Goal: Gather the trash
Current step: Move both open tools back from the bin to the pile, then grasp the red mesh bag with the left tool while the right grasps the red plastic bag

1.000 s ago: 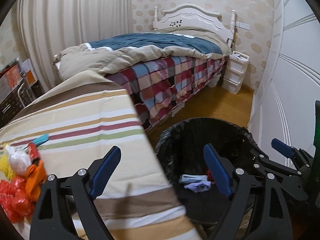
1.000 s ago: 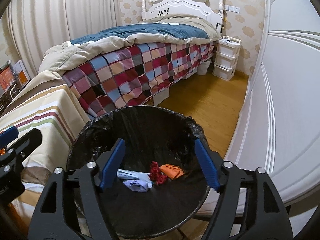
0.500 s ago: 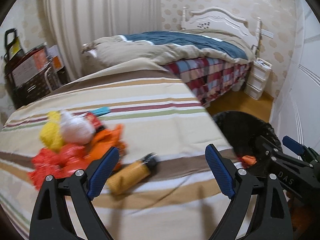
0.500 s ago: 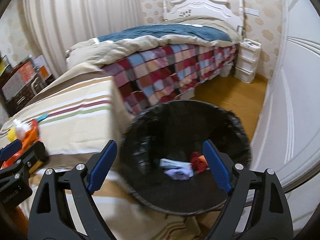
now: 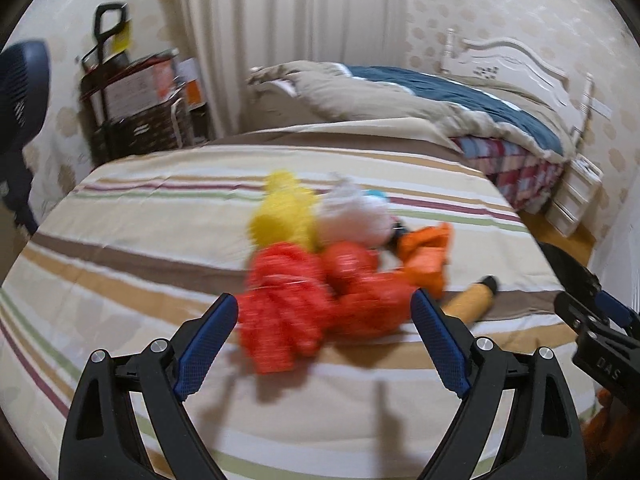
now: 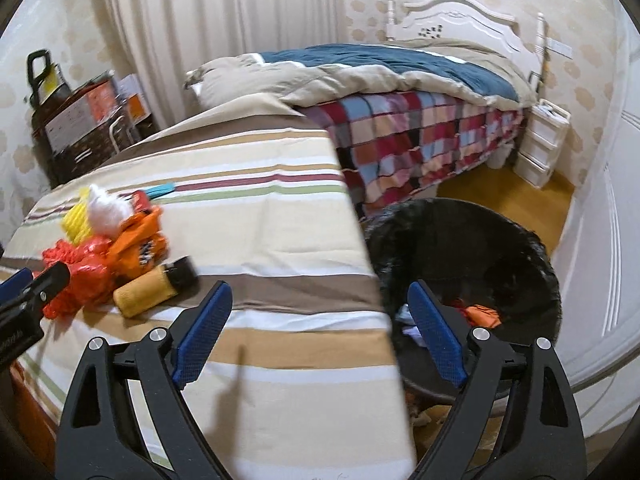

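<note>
A pile of trash lies on the striped tablecloth (image 5: 140, 240): a crumpled red bag (image 5: 288, 312), a yellow wad (image 5: 284, 216), a white wad (image 5: 352, 216), an orange wrapper (image 5: 428, 252) and a yellow bottle (image 5: 472, 300) with a black cap. My left gripper (image 5: 324, 300) hangs open just before the red bag, touching nothing. My right gripper (image 6: 319, 288) is open and empty above the table's corner beside the black-lined bin (image 6: 460, 240). Scraps (image 6: 480, 314) lie in the bin's bottom. The pile (image 6: 108, 252) sits to the right gripper's left.
A bed (image 6: 400, 136) with a plaid cover stands behind the table. White drawers (image 6: 540, 140) stand by the headboard, and a white panelled door (image 6: 600, 240) is on the right. A cart of boxes (image 5: 136, 112) and a dark fan (image 5: 20, 92) stand at the left wall.
Both views have swung left from the bin to the table. The trash pile has come to the centre of the left wrist view. The right gripper's jaws have widened.
</note>
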Demonstrator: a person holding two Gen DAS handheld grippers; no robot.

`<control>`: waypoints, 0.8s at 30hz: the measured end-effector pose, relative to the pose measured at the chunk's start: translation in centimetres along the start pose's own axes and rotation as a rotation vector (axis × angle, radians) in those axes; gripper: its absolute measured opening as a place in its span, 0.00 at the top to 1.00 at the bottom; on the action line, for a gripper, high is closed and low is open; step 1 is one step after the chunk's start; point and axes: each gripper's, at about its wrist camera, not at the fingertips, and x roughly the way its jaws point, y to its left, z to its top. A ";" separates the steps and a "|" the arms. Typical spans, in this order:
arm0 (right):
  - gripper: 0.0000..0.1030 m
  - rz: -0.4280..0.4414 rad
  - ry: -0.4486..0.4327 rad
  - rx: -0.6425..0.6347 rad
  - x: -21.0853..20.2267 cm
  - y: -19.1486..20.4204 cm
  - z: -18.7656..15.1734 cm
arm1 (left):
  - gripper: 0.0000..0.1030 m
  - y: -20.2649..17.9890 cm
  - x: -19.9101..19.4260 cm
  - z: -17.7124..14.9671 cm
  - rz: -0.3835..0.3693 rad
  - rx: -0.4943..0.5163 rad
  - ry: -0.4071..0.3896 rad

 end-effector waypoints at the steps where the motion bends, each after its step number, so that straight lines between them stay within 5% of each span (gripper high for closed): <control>1: 0.15 0.002 0.000 -0.007 0.0 0.4 0.0 | 0.15 0.8 0.3 0.0 0.006 -0.016 0.010; 15: 0.15 0.009 0.033 -0.088 0.8 4.5 -0.2 | 0.16 3.8 3.0 0.0 -0.084 -0.083 0.127; 20: 0.15 0.013 0.037 -0.097 0.8 5.2 -0.3 | 0.47 4.0 3.2 -0.3 -0.110 -0.046 0.142; 24: 0.15 0.019 0.033 -0.109 0.7 5.9 -0.3 | 0.51 4.4 2.9 -0.4 -0.118 -0.039 0.129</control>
